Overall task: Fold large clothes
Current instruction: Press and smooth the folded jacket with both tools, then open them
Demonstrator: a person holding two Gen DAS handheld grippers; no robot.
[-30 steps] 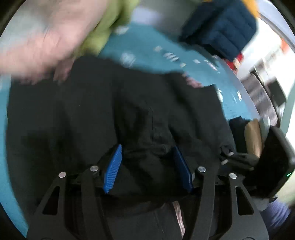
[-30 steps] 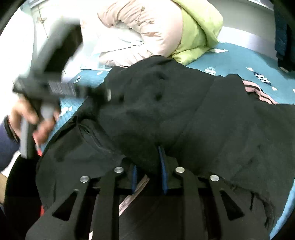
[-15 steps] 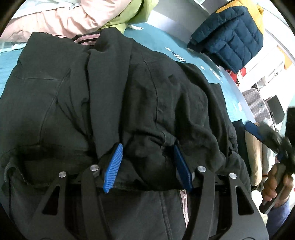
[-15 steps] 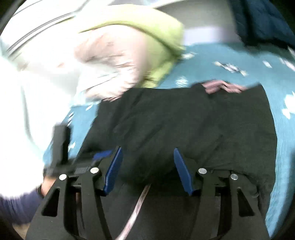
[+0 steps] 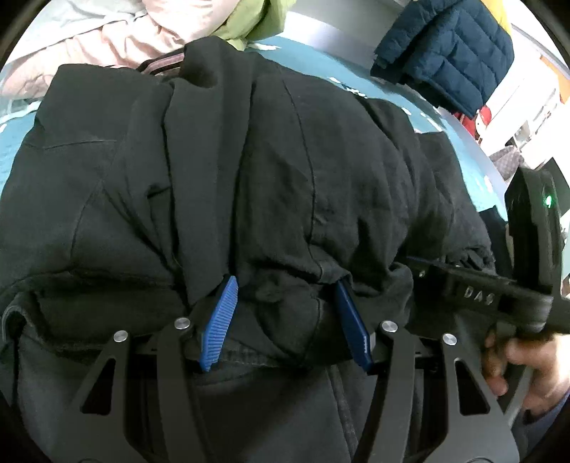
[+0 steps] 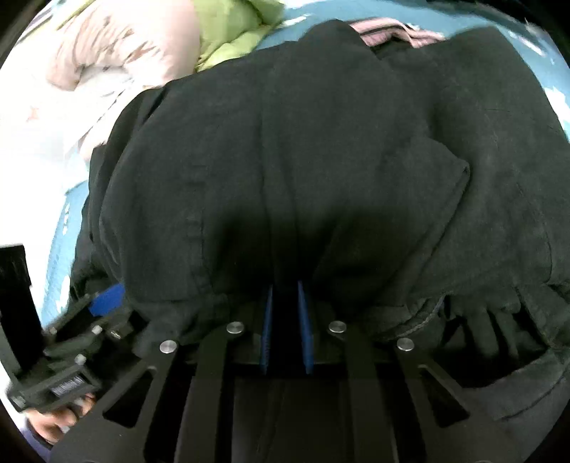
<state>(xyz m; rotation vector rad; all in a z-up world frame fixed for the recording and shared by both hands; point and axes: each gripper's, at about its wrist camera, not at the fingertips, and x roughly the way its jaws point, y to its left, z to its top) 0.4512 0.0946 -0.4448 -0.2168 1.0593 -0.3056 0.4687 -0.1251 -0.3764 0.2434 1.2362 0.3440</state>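
A: Any writing you can read?

B: Only the raised letters "DAS" on the body of the right gripper (image 5: 420,272), seen at the right of the left wrist view. A white sticker on the left gripper (image 6: 107,299) shows in the right wrist view, but its print is too blurred to read.

A: And the grips?

B: The left gripper (image 5: 285,317) has its ribbed blue pads (image 5: 217,324) part-way apart with a thick bunched fold of the black garment (image 5: 278,171) filling the gap between them; the pads press on it from both sides. The right gripper (image 6: 285,327) has its jaws closing, the blue pads (image 6: 305,327) nearly together, with a thin pinch of the same black garment (image 6: 320,160) between them.

A: What differs from half a second ago?

B: The right jaws stood wide then and are narrow now. The right gripper was off beyond the cloth's right edge in the left view; now its tip lies against the cloth. The left grip looks unchanged.

A: Texture and shape?

B: The garment is matte, soft, slightly fuzzy black fabric with stitched seams, heaped in broad folds, with a striped pinkish collar (image 5: 160,64) at the far edge. It lies on a teal bedcover (image 5: 10,149) with white markings. Beyond it sit a pale pink padded jacket (image 5: 117,39), a lime-green one (image 5: 256,17) and a navy quilted puffer (image 5: 449,50). A hand (image 5: 516,363) holds the right gripper's handle.
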